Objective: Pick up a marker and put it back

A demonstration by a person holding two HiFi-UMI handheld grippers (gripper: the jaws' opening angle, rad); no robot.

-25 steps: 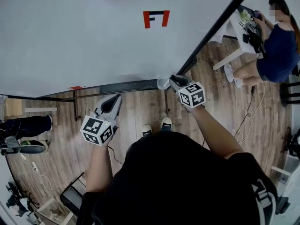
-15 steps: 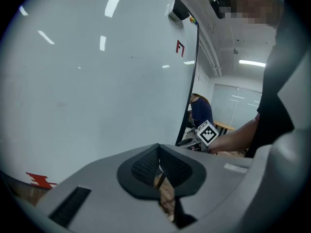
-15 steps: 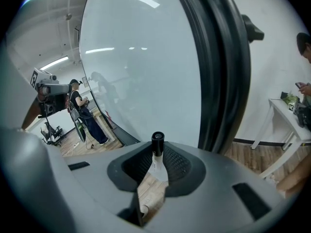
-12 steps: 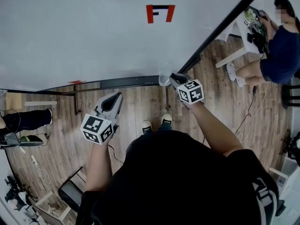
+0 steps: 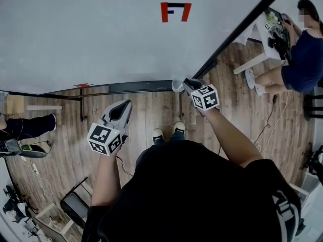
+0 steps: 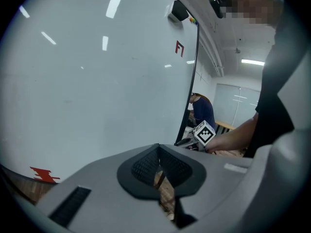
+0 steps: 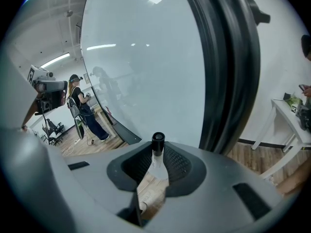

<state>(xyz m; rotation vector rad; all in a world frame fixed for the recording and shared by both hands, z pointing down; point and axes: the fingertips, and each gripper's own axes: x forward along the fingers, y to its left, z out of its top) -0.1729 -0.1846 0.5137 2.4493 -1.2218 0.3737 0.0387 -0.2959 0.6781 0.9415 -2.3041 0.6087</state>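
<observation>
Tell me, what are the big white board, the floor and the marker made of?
The whiteboard looks like a smooth, glossy coated panel: ceiling lights reflect in it. The floor looks like wood planks or laminate, with grain and seams. The marker looks plastic: white barrel, black cap.

Whiteboard (image 5: 101, 44) close ahead, black frame (image 5: 237, 31) beside right claw (image 5: 185, 83), floor (image 5: 146, 116) below.

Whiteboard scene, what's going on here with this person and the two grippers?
A person stands at the whiteboard with a gripper in each hand. The right gripper is shut on a marker, white with a black end, by the board's lower right corner. The left gripper is shut and empty, back from the board.
</observation>
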